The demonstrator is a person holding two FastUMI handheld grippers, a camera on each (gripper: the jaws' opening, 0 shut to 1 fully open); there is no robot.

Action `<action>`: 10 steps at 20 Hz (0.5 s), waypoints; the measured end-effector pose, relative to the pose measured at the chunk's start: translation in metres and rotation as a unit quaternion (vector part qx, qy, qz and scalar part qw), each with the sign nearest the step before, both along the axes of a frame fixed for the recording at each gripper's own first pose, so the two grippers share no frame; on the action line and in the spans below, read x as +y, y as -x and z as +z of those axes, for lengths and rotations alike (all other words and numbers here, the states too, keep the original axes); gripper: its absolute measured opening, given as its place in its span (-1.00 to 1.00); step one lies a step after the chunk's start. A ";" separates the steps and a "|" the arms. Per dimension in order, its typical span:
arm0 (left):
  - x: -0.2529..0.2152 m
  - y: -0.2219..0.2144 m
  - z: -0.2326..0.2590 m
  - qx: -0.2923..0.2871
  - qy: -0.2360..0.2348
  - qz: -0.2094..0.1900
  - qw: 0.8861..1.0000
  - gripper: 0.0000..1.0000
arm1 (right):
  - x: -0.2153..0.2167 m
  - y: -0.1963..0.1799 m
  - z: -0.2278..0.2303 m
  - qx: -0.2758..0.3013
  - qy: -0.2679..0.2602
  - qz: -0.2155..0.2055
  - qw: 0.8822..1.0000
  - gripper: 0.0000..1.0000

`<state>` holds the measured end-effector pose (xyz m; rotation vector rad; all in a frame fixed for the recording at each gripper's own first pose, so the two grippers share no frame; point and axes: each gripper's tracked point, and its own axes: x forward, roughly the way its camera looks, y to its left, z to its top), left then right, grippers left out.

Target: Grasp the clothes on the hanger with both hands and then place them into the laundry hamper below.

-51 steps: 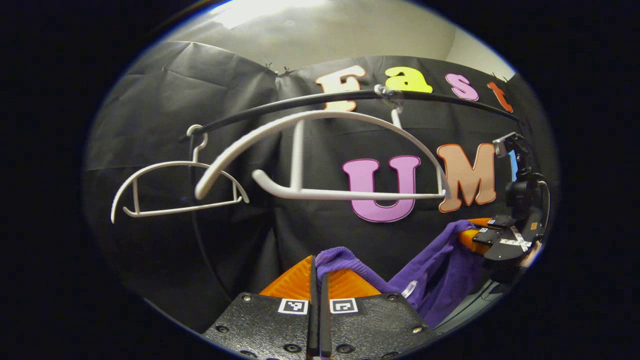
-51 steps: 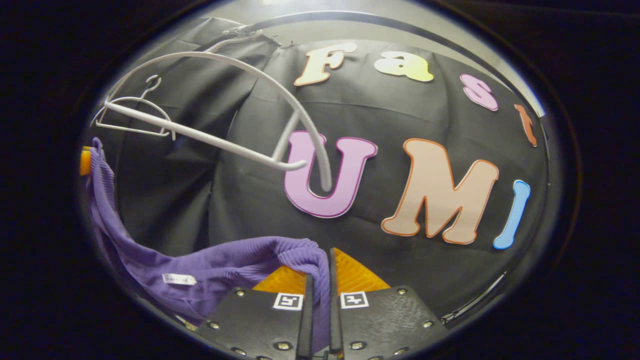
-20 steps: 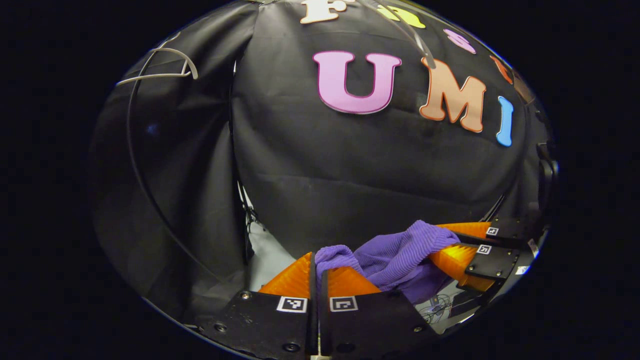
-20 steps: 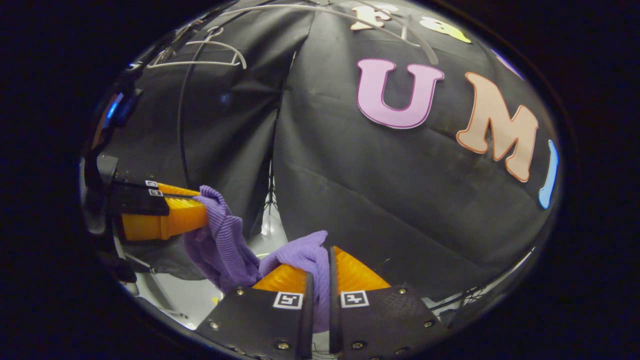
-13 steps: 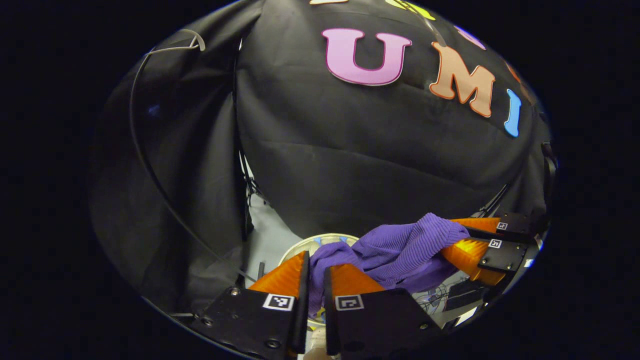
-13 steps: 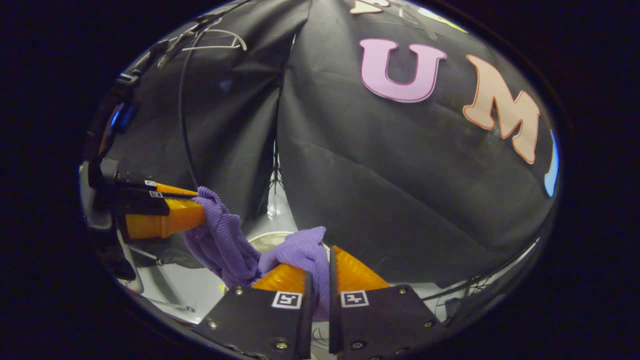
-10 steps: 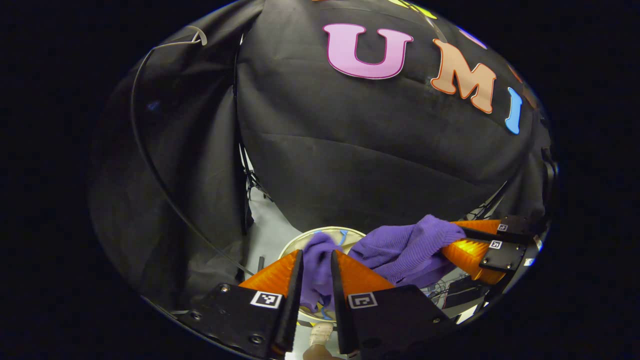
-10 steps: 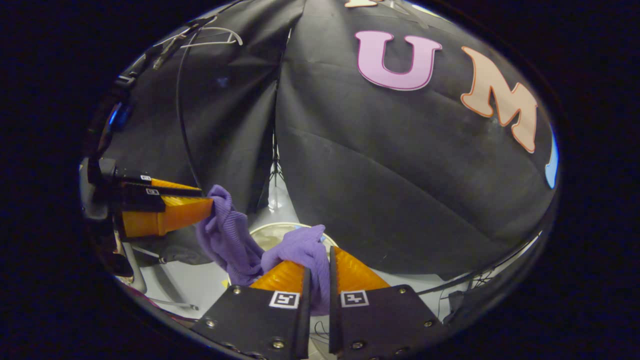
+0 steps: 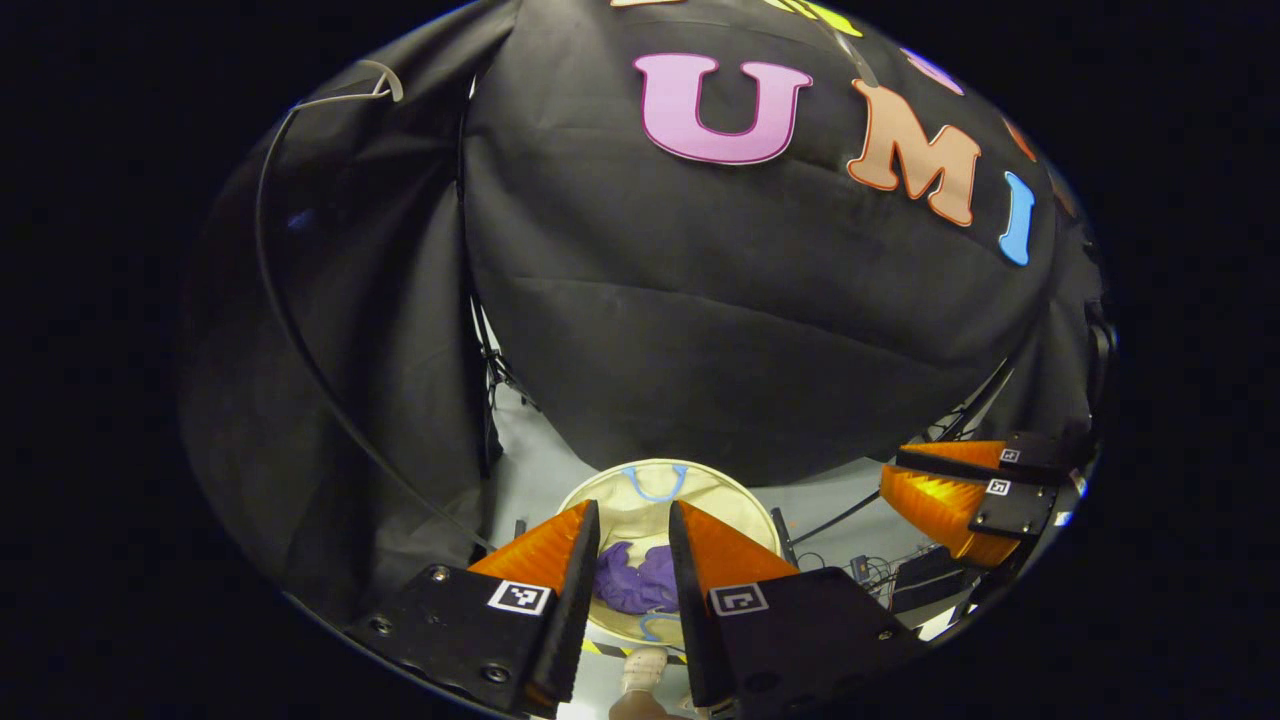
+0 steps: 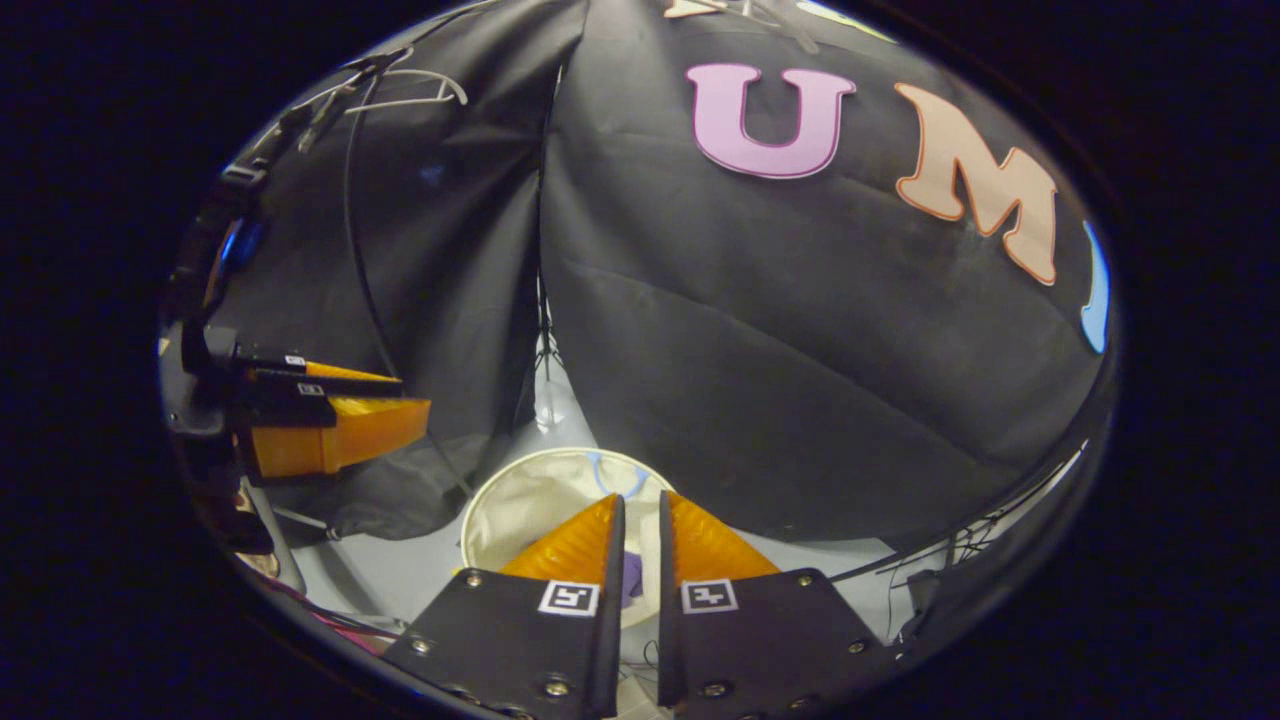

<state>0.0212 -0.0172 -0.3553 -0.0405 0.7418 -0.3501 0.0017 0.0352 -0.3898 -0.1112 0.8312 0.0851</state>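
The purple garment [image 9: 635, 585] lies crumpled at the bottom of the round cream laundry hamper [image 9: 610, 480] on the floor. My left gripper [image 9: 632, 508] hangs open straight above it with nothing between its fingers. My right gripper [image 10: 640, 497] is also open and holds nothing. It sits over the hamper [image 10: 520, 500], and a sliver of the garment [image 10: 630, 580] shows through its gap. The right gripper [image 9: 890, 467] appears at the right of the left gripper view. At the left of the right gripper view is the left gripper [image 10: 415, 393]. A bare white hanger [image 10: 410, 90] hangs high up.
Black cloth walls stand close behind the hamper. A thin black cable [image 9: 300, 340] curves down the left wall. Cables and small black devices [image 9: 900, 575] lie on the grey floor to the right of the hamper.
Both grippers came down from the hanger rail with the purple garment, then opened. The garment dropped from between them into the hamper.
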 end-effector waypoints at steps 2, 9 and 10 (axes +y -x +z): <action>-0.006 -0.003 0.015 -0.014 0.005 -0.002 1.000 -0.13 | -0.005 -0.008 0.016 -0.019 -0.003 -0.008 1.000 -0.68; -0.026 -0.017 0.093 -0.092 0.029 -0.009 0.995 -0.12 | -0.033 -0.032 0.091 -0.103 -0.001 -0.038 0.994 -0.69; -0.032 -0.019 0.110 -0.111 0.032 -0.012 0.993 -0.13 | -0.038 -0.034 0.106 -0.119 -0.004 -0.046 0.992 -0.69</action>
